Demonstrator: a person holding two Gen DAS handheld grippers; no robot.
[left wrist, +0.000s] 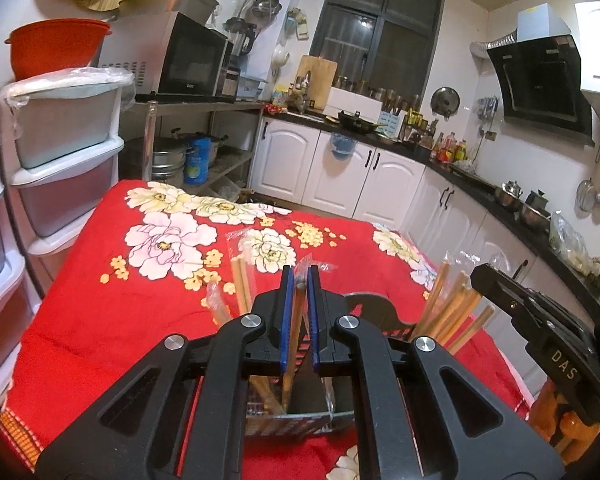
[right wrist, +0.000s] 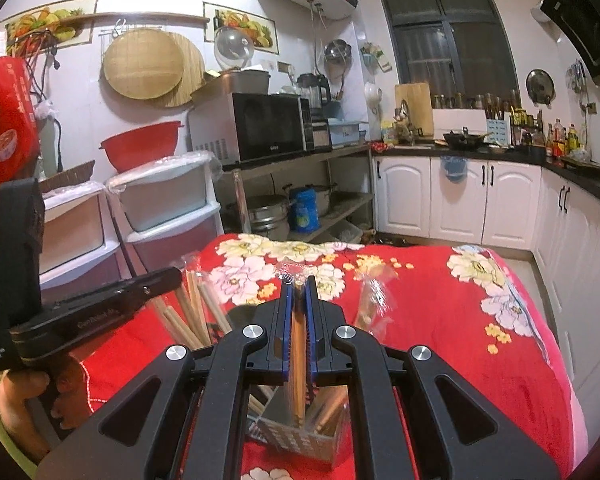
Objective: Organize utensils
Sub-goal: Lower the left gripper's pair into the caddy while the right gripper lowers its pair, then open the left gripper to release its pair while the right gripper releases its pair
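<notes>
1. Two grippers are held directly above the utensil holder (right wrist: 300, 440) on the red floral cloth (right wrist: 440, 320).
2. A wrapped chopstick pair (left wrist: 296, 320) is clamped in the left gripper (left wrist: 300, 276).
3. Another wrapped chopstick pair (right wrist: 298, 360) is clamped in the right gripper (right wrist: 299, 284), its lower end inside the holder.

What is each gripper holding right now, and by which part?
Each holds wrapped chopsticks near the upper end: left gripper on one pair, right gripper on another, lower ends in the holder.
</notes>
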